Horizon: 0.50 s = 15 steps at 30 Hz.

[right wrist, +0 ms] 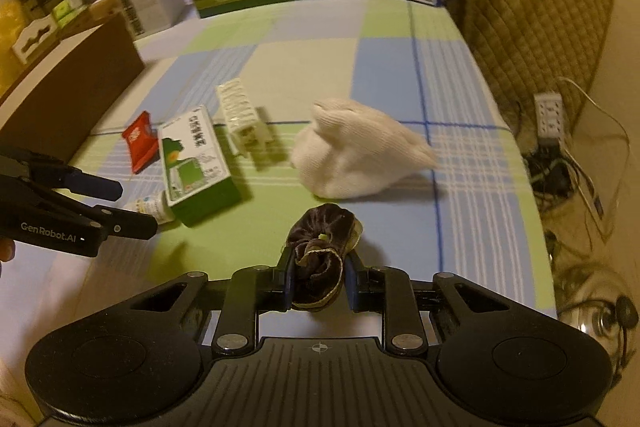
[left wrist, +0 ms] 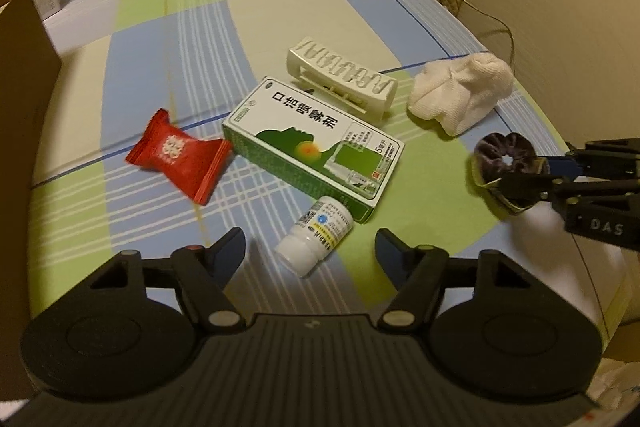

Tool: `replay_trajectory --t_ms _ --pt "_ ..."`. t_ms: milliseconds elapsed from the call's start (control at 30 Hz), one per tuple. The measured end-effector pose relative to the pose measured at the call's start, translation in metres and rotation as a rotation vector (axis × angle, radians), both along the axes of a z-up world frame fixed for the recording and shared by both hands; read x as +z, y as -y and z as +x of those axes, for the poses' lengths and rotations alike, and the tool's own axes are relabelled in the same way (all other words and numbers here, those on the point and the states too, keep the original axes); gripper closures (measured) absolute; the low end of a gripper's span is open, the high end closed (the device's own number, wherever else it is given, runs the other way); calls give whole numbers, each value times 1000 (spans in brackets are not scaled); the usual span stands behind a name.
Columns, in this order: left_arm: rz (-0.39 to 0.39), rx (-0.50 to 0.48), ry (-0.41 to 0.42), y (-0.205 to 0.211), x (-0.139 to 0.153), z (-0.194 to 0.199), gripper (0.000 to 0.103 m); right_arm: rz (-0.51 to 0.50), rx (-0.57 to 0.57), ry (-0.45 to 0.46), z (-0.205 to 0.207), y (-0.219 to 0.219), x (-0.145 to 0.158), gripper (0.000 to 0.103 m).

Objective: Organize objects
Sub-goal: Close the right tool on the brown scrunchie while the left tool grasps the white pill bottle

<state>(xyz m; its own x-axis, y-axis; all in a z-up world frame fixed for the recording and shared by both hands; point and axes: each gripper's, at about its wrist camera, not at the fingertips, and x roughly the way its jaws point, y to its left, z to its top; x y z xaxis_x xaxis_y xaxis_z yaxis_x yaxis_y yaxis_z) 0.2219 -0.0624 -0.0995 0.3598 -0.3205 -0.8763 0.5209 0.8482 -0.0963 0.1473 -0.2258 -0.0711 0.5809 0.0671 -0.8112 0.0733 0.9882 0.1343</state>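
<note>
The right gripper (right wrist: 319,281) was pinching a dark velvet scrunchie (right wrist: 320,247), soft and light (it folded easily between the pads), just before its fingers. The left gripper (left wrist: 310,241) stood spread around a small white pill bottle (left wrist: 316,241), rigid and smooth, best taken across its body.
</note>
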Motion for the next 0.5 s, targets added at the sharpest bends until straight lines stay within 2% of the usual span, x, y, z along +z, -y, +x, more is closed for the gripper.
replay_trajectory --t_ms 200,267,333,367,500 --pt "3 -48 -10 6 -6 4 57 22 -38 -11 -8 6 0 82" --pt "1 -55 -14 8 -7 4 67 25 -41 -11 -9 6 1 82" --pt "-4 -63 -13 9 -7 4 70 27 -43 -12 -11 6 1 82" --pt "-4 -67 -13 10 -8 3 78 27 -44 -13 -12 6 2 82" --pt "-7 -74 -13 12 -8 0 78 31 -42 -11 -12 3 3 82"
